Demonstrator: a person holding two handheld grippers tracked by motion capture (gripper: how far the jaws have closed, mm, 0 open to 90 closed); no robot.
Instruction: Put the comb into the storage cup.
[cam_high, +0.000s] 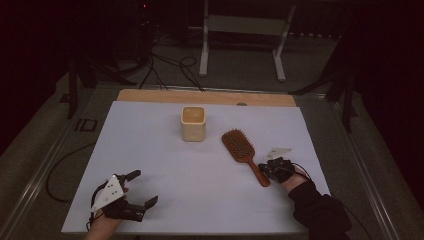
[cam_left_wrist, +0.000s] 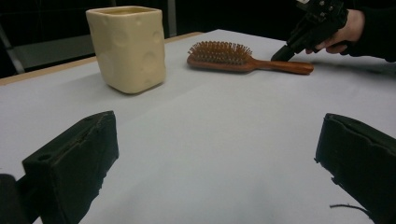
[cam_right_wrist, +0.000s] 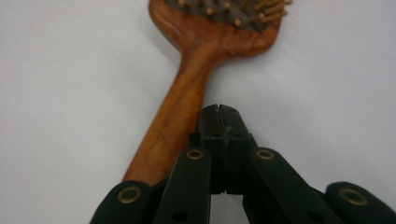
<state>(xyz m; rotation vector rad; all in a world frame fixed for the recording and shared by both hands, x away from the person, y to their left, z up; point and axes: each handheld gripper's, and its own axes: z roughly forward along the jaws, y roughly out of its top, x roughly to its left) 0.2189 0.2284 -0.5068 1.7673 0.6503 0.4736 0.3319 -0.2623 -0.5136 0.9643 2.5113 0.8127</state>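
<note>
My left tongs (cam_high: 136, 189) rest at the near left of the bench (cam_high: 150, 150), jaws wide apart and holding nothing, well away from everything. Mid-bench stands the cream square cup (cam_high: 193, 123), upright; I cannot tell whether anything is inside. Just right of it lies the wooden hairbrush (cam_high: 244, 154), bristles up, long axis running from the head near the cup down to the handle end by my right hand. My right tongs (cam_right_wrist: 219, 112) are pressed together, tips against the handle's right flank, not around it. I judge they must spread before gripping.
</note>
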